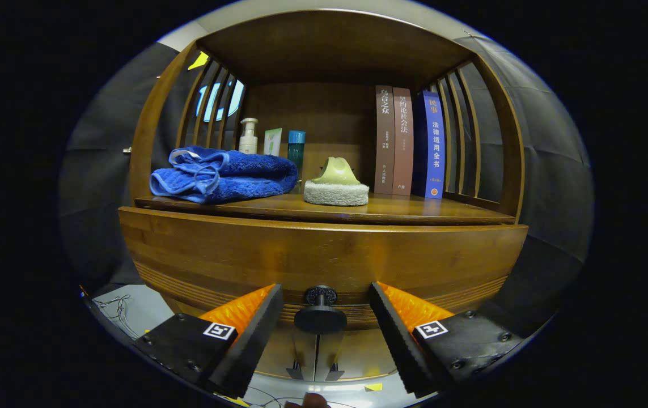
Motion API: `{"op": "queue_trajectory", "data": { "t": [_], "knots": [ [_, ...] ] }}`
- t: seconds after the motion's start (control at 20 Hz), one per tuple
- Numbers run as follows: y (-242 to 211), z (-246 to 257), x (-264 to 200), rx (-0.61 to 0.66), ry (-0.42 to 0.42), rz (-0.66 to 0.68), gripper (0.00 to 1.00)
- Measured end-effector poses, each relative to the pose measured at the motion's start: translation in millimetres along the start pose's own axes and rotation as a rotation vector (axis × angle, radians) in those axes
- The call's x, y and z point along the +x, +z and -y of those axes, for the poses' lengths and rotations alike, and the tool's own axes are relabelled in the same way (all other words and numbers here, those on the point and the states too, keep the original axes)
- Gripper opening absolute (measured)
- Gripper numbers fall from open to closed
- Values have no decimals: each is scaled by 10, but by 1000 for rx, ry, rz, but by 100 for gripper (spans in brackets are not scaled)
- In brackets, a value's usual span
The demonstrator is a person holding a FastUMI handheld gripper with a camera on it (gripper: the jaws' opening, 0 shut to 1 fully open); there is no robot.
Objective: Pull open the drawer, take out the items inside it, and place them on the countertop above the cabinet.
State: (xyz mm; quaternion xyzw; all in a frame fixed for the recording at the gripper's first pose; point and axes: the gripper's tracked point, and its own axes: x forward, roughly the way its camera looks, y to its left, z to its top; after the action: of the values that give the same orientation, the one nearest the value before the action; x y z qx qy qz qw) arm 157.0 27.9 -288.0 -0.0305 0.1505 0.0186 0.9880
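Note:
A wooden cabinet fills the view, with a shut drawer front (pixel 324 255) low down and a dark round knob (pixel 320 317) at its middle. My gripper (pixel 324 309) stands open, one finger on each side of the knob with a gap on both sides. Above the drawer is the countertop (pixel 414 211), a wooden shelf under a wooden roof. On it lie a folded blue towel (pixel 224 174) and a green-handled scrub pad (pixel 336 184).
At the back of the shelf stand a pump bottle (pixel 248 136), a small carton (pixel 272 141) and a teal bottle (pixel 296 148). Three upright books (pixel 409 141) stand at the right. Slatted wooden sides close the shelf. Loose wires (pixel 117 306) lie on the floor at the left.

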Motion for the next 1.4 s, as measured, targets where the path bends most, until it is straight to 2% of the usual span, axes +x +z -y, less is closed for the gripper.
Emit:
{"op": "queue_trajectory", "data": {
  "t": [0.3,0.6,0.95,1.4],
  "knots": [
    [-76,1,40,52,4,-4,99],
    [-4,60,-93,7,22,-3,99],
    [575,309,-894,-18,-4,86,99],
    [1662,497,-1981,-67,-31,163,98]
  ]
}}
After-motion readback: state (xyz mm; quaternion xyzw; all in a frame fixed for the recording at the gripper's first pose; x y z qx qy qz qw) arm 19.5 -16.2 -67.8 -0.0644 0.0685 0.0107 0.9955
